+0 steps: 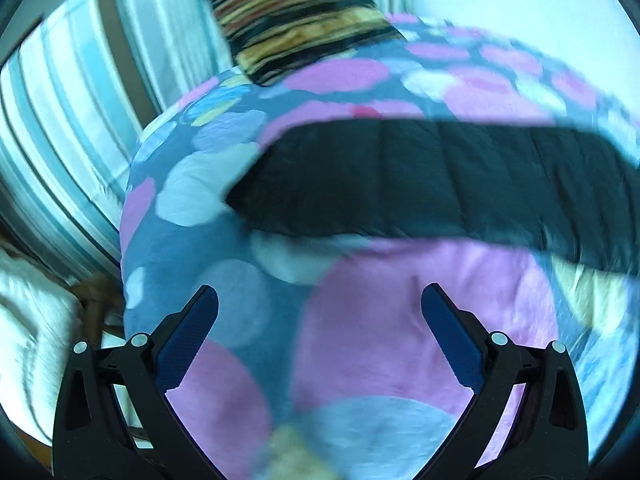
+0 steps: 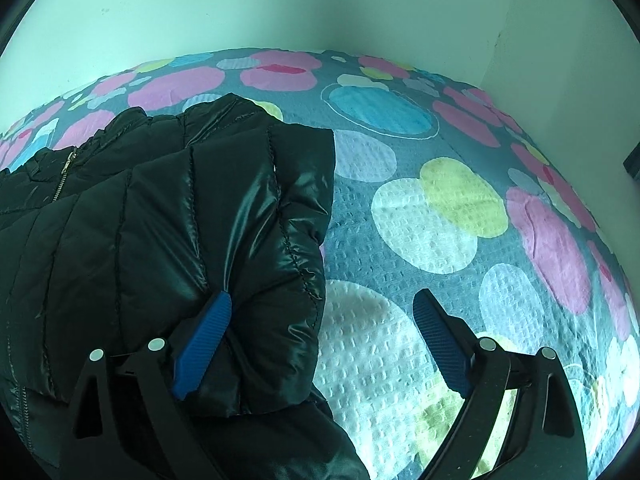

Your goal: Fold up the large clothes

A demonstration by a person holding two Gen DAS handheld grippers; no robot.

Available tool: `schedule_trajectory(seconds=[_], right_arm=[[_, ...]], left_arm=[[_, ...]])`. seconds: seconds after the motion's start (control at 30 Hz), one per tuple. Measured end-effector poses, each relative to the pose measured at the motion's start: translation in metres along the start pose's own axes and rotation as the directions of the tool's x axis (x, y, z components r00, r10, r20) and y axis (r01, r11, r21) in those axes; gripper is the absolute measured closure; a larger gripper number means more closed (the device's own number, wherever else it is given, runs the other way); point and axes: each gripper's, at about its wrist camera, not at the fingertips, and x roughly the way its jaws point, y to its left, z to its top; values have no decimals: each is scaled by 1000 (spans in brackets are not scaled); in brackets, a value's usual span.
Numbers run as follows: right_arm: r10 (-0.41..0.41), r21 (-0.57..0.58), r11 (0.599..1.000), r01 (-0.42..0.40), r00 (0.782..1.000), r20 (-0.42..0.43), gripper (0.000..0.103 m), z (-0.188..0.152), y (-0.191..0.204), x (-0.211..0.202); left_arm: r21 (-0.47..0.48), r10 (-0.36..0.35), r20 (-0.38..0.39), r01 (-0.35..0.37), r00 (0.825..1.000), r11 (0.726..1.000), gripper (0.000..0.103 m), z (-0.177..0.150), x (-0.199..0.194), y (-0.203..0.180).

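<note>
Right gripper [image 2: 322, 312] jaws spread wide, gripping nothing; its left pad [image 2: 204, 350] presses the folded edge of the black puffer jacket [image 2: 160, 232], which lies on the circle-print bedspread [image 2: 440, 220]. Left gripper [image 1: 320, 312] also wide open and empty over the bedspread, jacket well ahead, view blurred. Striped pillow [image 1: 292, 12] sits beyond it.
</note>
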Motion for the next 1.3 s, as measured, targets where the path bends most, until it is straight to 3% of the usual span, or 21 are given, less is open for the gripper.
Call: schedule_trajectory(seconds=[0.1, 0.2, 0.3, 0.43, 0.53, 0.57, 0.6, 0.67, 0.73, 0.83, 0.97, 1.03, 1.07, 1.17, 1.23, 1.3], right_arm=[[-9, -6, 1000, 9, 1000, 5, 12, 0, 1, 0], [-17, -10, 1000, 17, 1000, 8, 12, 0, 3, -1], [-21, -12, 1000, 22, 1000, 10, 12, 0, 4, -2], [-26, -15, 1000, 26, 1000, 13, 12, 0, 4, -3], [-31, -19, 999, 31, 999, 14, 12, 0, 5, -3], [-30, -19, 999, 31, 999, 14, 12, 0, 4, -3], [-31, -19, 999, 32, 999, 15, 12, 0, 5, -3], [-33, -20, 999, 33, 999, 16, 12, 0, 5, -4], [-35, -21, 999, 36, 999, 18, 12, 0, 5, -4], [-34, -21, 999, 35, 999, 17, 12, 0, 5, -4], [-32, -19, 999, 32, 999, 17, 12, 0, 4, -4], [-35, -21, 999, 35, 999, 18, 12, 0, 5, -4], [-36, -21, 999, 36, 999, 18, 12, 0, 5, -4], [-35, -21, 999, 35, 999, 18, 12, 0, 5, -4], [-32, -19, 999, 33, 999, 18, 12, 0, 4, -4], [-32, -19, 999, 32, 999, 17, 12, 0, 5, -4]], left_arm=[[-105, -144, 13, 145, 989, 984, 2, 16, 3, 35], [-178, -310, -3, 304, 951, 936, 2, 29, 16, 57], [-185, -306, -6, 299, 952, 936, 2, 38, 28, 63], [-171, -360, -34, 350, 932, 921, 2, 48, 44, 58], [-248, -460, -52, 435, 886, 866, 2, 54, 55, 61], [-298, -495, -44, 461, 868, 836, 2, 55, 60, 66], [-360, -545, -38, 497, 838, 789, 5, 56, 67, 72], [-473, -604, -34, 520, 796, 711, 10, 52, 81, 81], [-510, -621, -5, 532, 784, 676, 13, 50, 83, 86], [-502, -613, -7, 527, 790, 686, 25, 51, 82, 88], [-570, -621, 32, 524, 783, 633, 31, 44, 80, 105], [-584, -617, 37, 518, 786, 625, 31, 41, 82, 112], [-581, -618, 31, 517, 785, 628, 31, 42, 84, 112], [-559, -593, 27, 504, 805, 659, 32, 52, 87, 107], [-547, -564, 18, 480, 825, 685, 49, 60, 91, 101], [-542, -553, 14, 472, 833, 696, 79, 63, 96, 97]])
